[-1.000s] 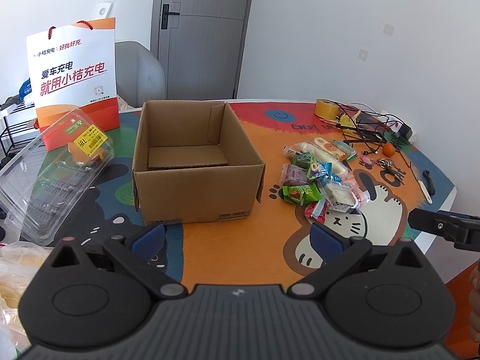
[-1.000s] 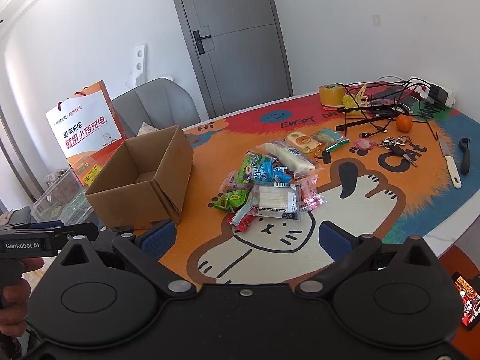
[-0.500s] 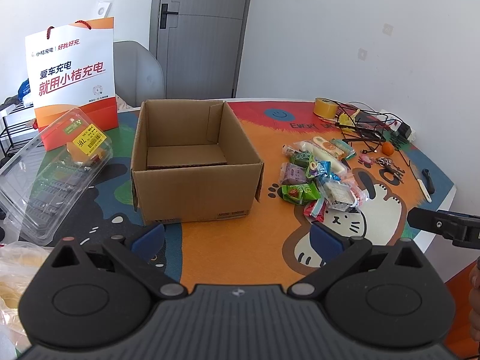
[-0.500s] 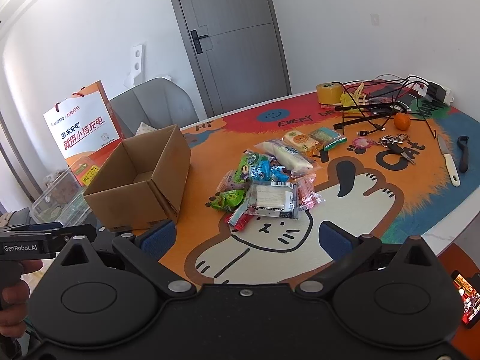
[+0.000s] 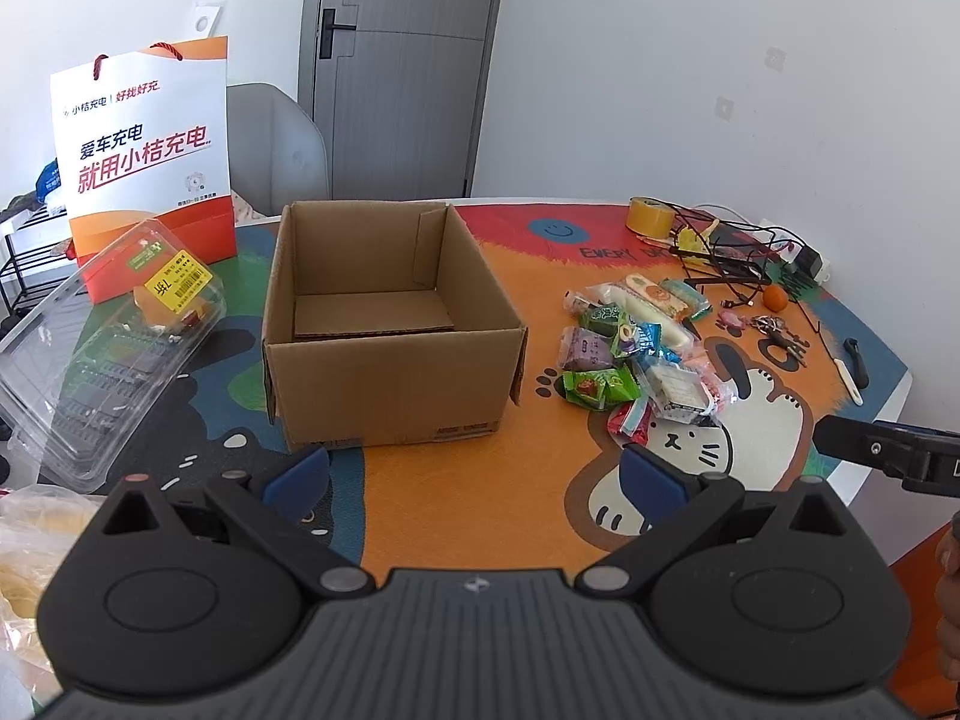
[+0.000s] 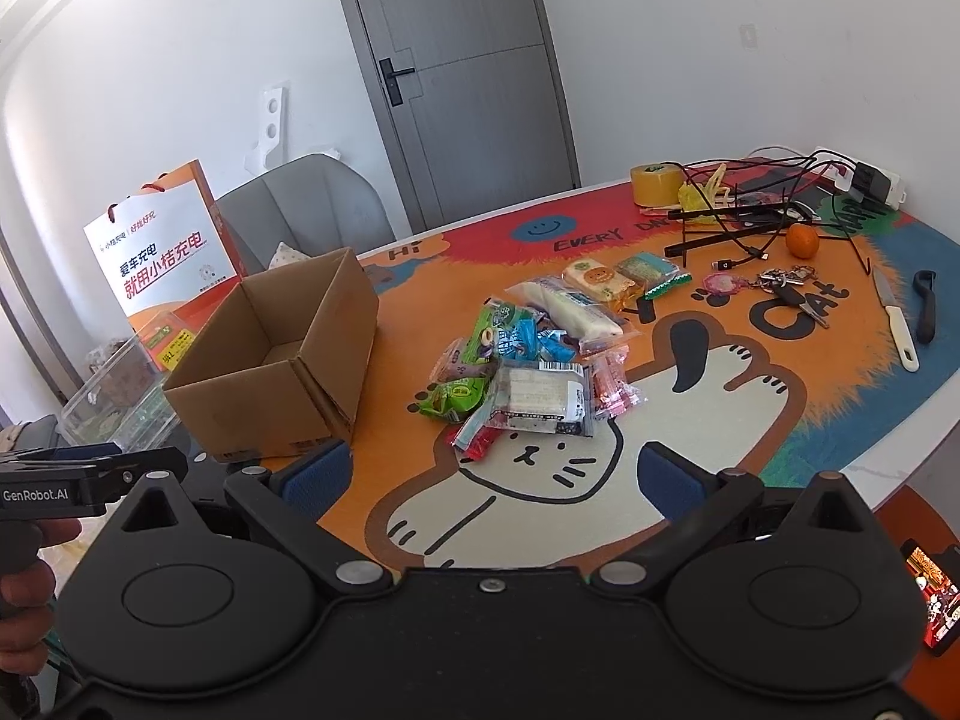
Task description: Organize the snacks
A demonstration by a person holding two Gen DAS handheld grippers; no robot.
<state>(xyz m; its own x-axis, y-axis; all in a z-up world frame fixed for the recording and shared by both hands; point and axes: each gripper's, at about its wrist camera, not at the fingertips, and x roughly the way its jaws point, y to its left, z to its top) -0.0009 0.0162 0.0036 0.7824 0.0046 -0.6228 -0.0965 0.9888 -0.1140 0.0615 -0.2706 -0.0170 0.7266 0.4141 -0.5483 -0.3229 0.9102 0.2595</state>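
Cardboard box (image 5: 390,324) sits open-topped on our cartoon-cat table mat (image 5: 480,498), snack packets (image 6: 528,360) piled just beside it. Our left gripper (image 5: 474,474) and right gripper (image 6: 495,468) hover, fingers apart, holding nothing.

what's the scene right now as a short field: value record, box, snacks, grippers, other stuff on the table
box: open cardboard box, upright, nothing visible inside
snacks: pile of wrapped snacks on the cat-print mat, to the right of the box, apart from it
left gripper: open, holding nothing, near the box's front
right gripper: open, holding nothing, short of the pile
other items: tape roll, orange, keys, knife, clear plastic container, paper bag
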